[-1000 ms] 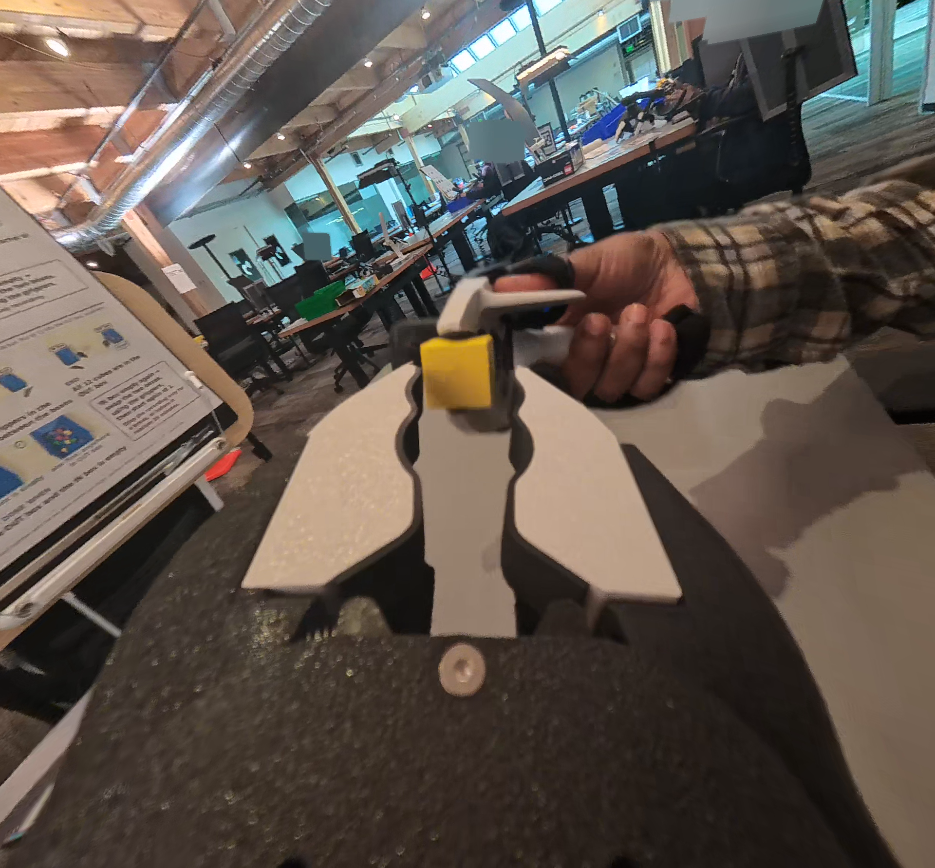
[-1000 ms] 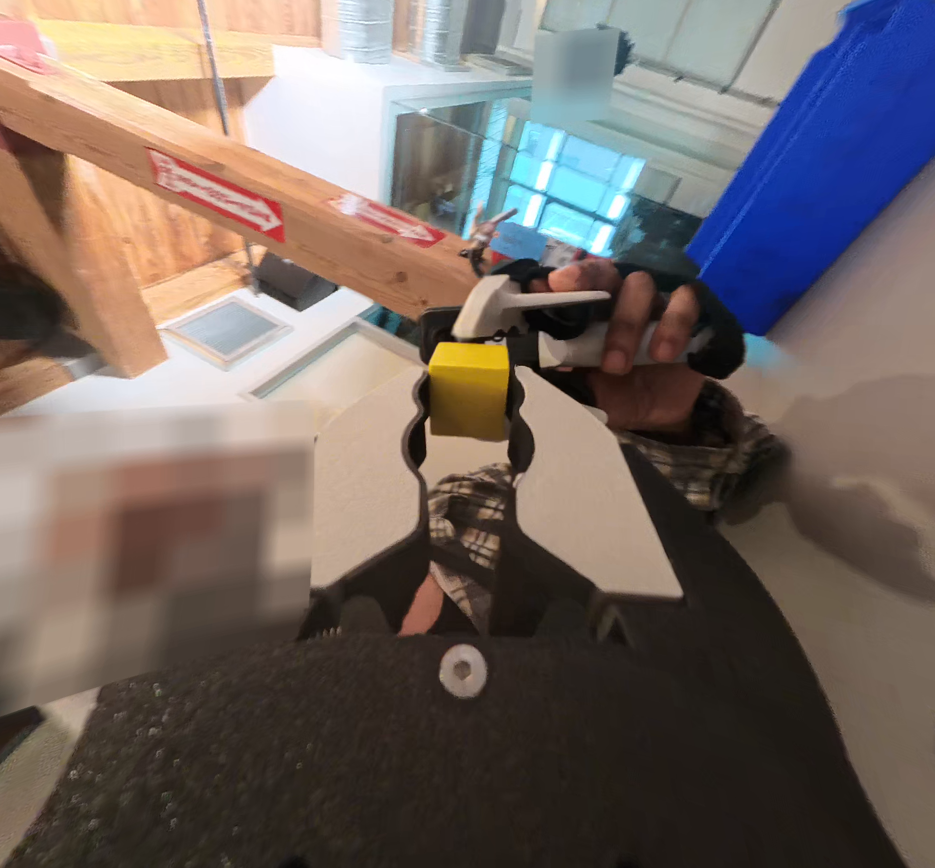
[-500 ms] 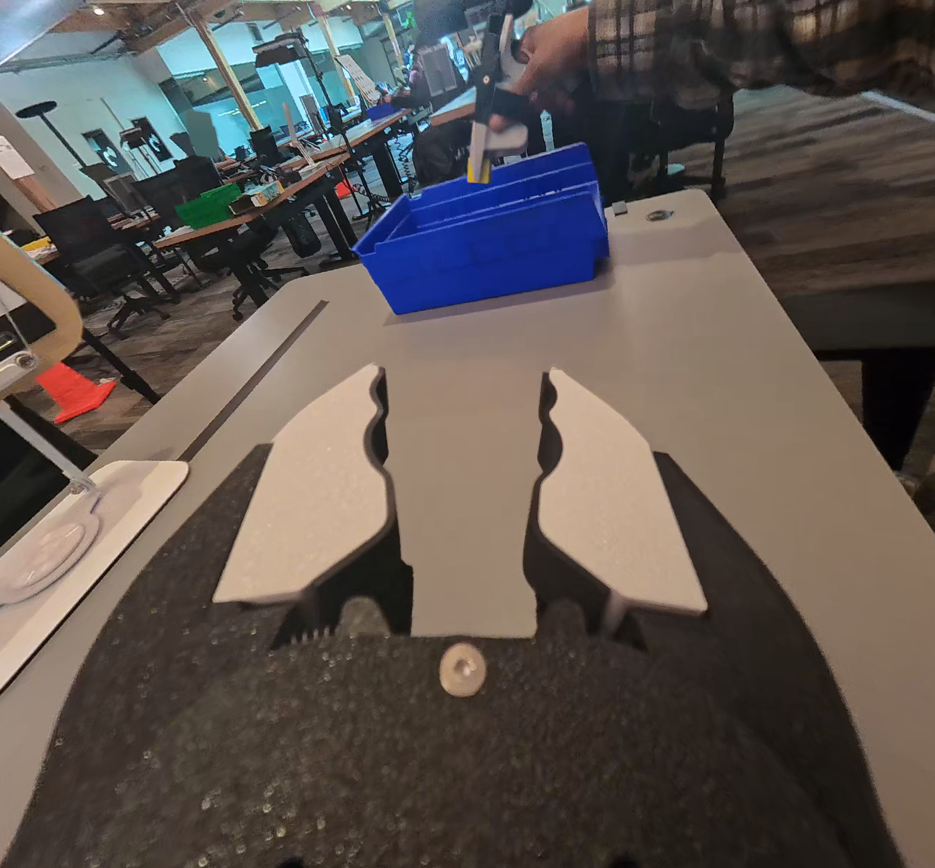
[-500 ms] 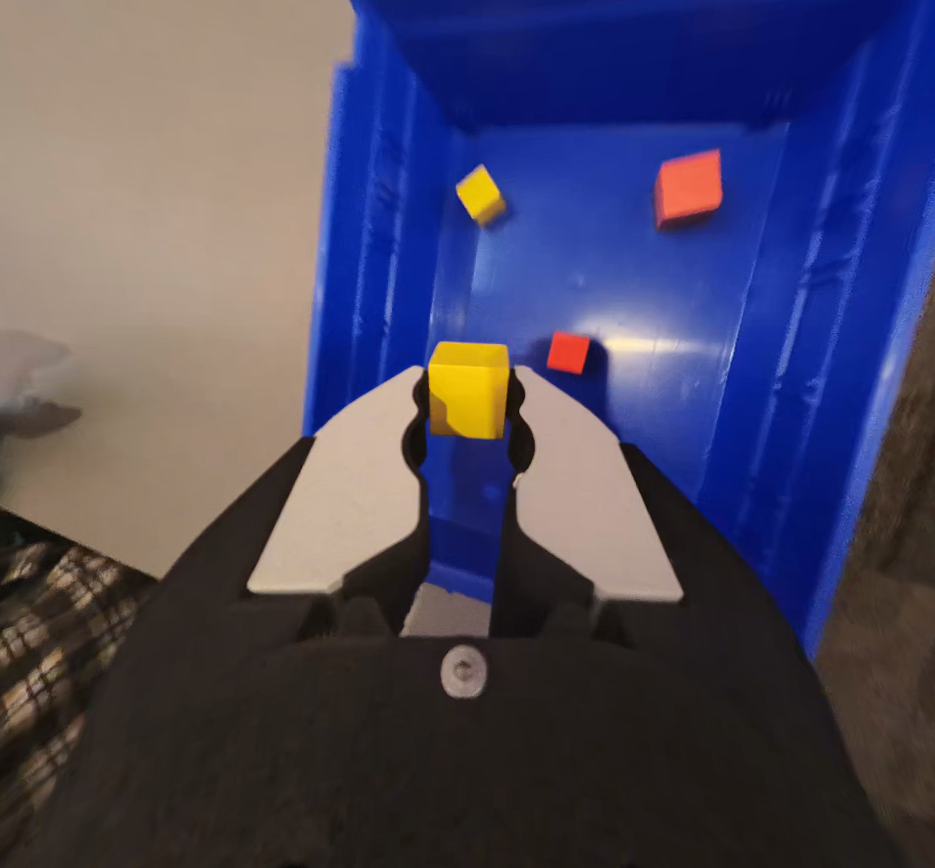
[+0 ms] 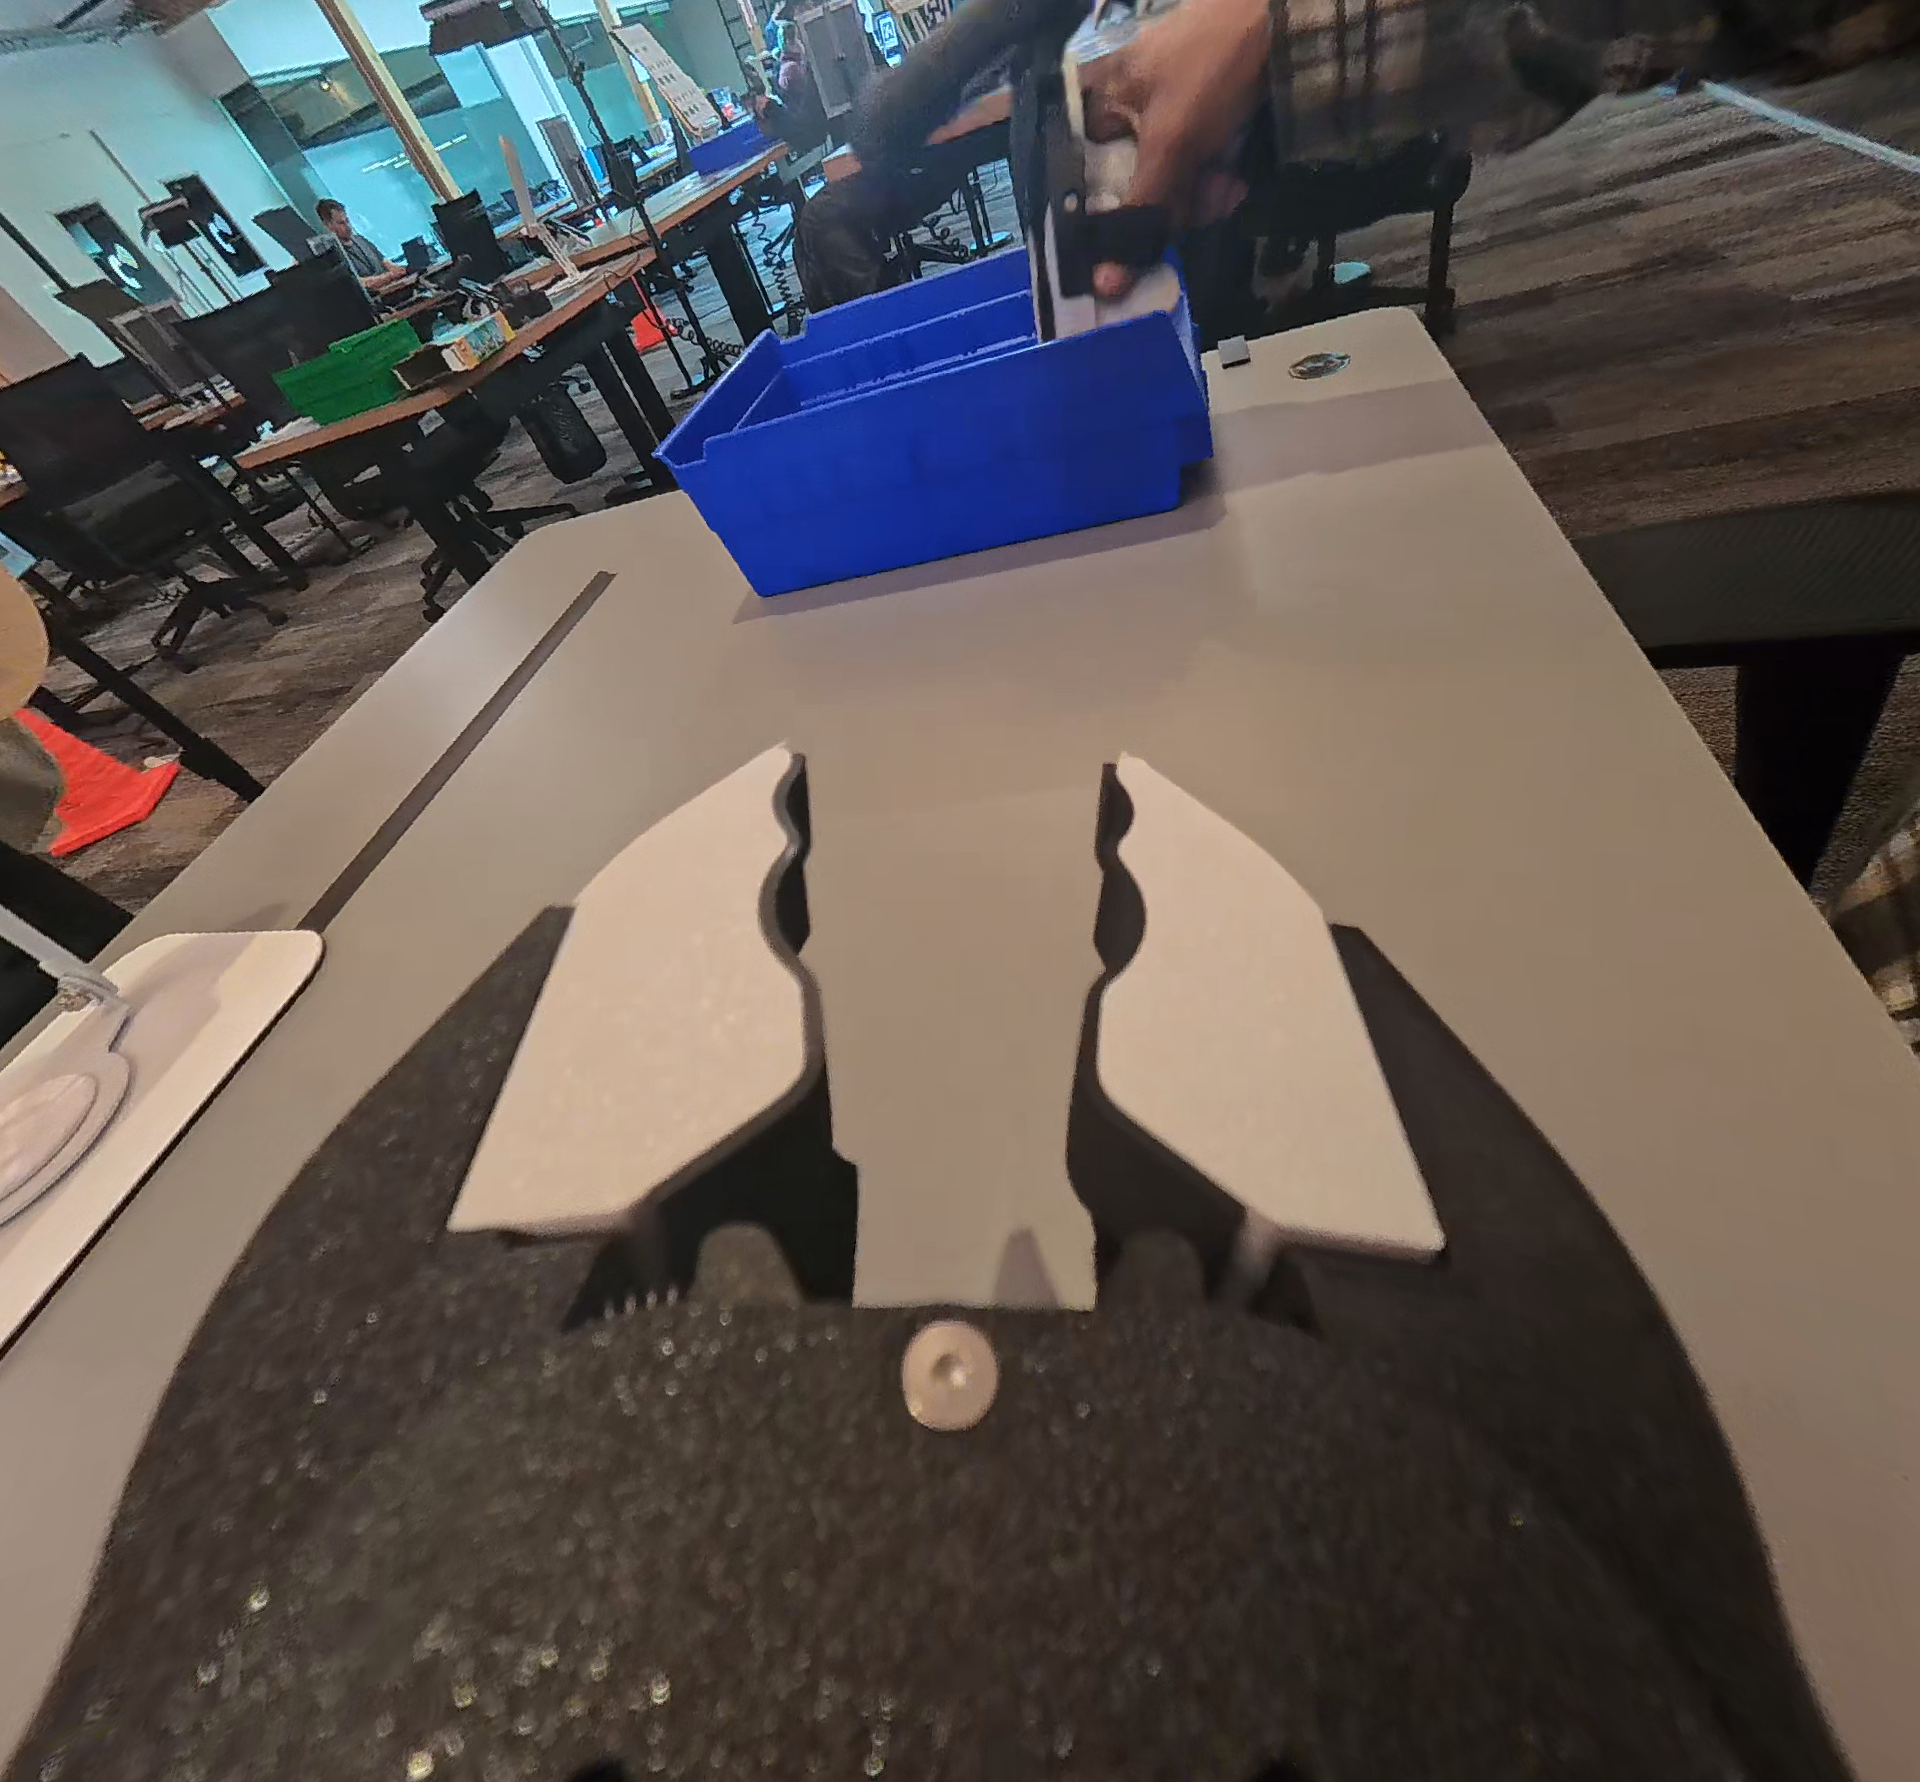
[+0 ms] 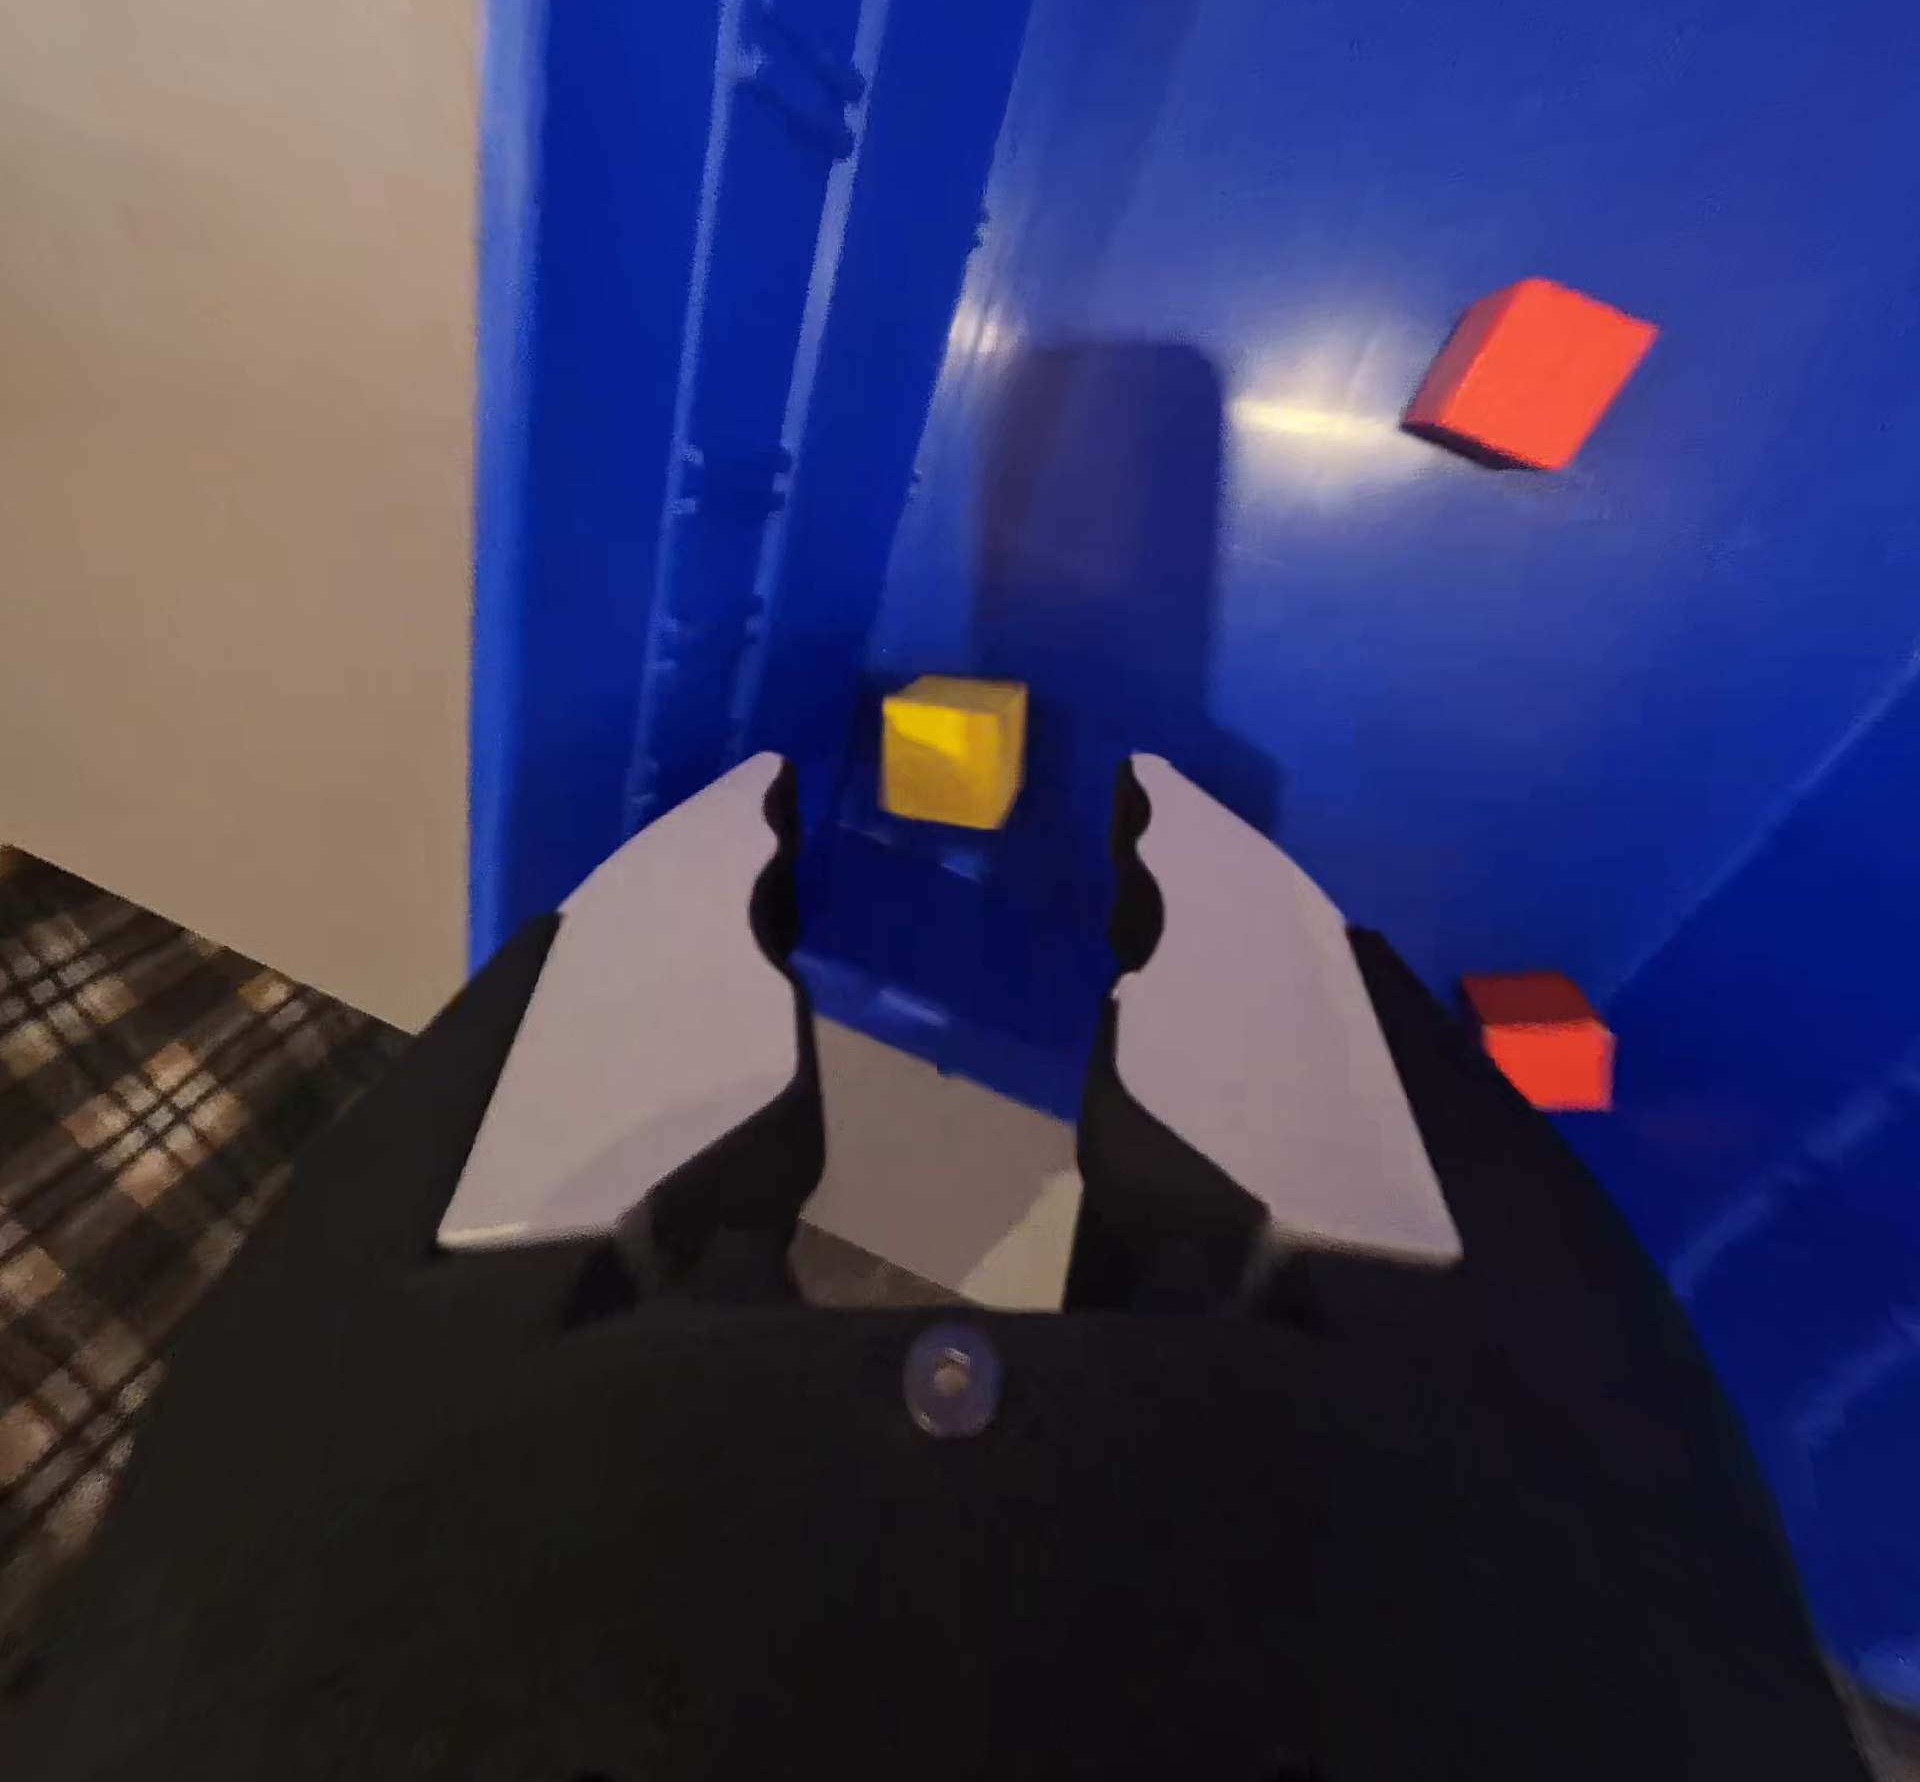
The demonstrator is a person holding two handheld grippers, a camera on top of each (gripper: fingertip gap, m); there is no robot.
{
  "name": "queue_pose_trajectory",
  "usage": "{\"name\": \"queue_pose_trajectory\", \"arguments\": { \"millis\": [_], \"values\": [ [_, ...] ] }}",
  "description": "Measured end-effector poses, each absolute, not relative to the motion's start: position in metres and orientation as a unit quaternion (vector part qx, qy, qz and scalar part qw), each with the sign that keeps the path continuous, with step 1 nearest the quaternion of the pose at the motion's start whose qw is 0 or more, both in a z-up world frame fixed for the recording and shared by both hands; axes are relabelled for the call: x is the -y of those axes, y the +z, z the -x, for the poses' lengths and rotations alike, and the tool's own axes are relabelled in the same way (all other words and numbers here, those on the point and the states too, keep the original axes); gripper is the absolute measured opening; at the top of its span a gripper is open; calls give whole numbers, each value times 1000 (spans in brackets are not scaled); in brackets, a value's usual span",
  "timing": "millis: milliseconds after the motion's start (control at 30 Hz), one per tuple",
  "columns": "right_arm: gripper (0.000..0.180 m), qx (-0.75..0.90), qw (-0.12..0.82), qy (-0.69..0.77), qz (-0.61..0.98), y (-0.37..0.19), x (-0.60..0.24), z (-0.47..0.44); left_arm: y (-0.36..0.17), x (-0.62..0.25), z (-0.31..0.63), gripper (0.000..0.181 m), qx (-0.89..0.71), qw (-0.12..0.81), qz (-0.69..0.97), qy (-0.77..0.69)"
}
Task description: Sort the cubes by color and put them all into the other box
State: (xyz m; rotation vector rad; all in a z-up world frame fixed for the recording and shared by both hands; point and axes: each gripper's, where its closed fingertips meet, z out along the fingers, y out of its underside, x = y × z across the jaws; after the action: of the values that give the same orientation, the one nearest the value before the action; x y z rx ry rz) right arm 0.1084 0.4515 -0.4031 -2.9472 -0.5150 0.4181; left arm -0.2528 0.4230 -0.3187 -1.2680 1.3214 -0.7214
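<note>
Your right claw (image 6: 951, 787) spread inside blue box (image 6: 1455, 174); yellow cube (image 6: 951, 756) loose just beyond tips, near left wall. Two red cubes (image 6: 1527, 376) rightward. Your left claw (image 5: 951, 776) spread, empty, over desk (image 5: 1299, 693).

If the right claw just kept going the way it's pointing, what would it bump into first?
Most likely the yellow cube, lying just ahead of the open right claw inside the blue box. Depth is blurry, so it might meet the box floor beside the cube instead.
</note>
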Motion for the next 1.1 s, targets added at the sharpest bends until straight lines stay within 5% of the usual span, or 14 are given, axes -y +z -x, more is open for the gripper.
{"name": "queue_pose_trajectory", "arguments": {
  "millis": [267, 400, 767, 1100],
  "values": [
    [63, 149, 378, 170, 898, -190, -481, -87, -311, -428, 260, 56, -545, 560, 548, -298],
    [63, 209, 493, 270, 800, -138, -461, -5, -304, -431, 274, 56, -526, 575, 567, -264],
    [58, 301, 459, 554, 626, -282, -454, 206, -280, -438, 469, 59, -454, 556, 696, -21],
    [55, 342, 433, 548, 629, -339, -456, 254, -296, -397, 739, 61, -385, 339, 850, 117]
  ]
}}
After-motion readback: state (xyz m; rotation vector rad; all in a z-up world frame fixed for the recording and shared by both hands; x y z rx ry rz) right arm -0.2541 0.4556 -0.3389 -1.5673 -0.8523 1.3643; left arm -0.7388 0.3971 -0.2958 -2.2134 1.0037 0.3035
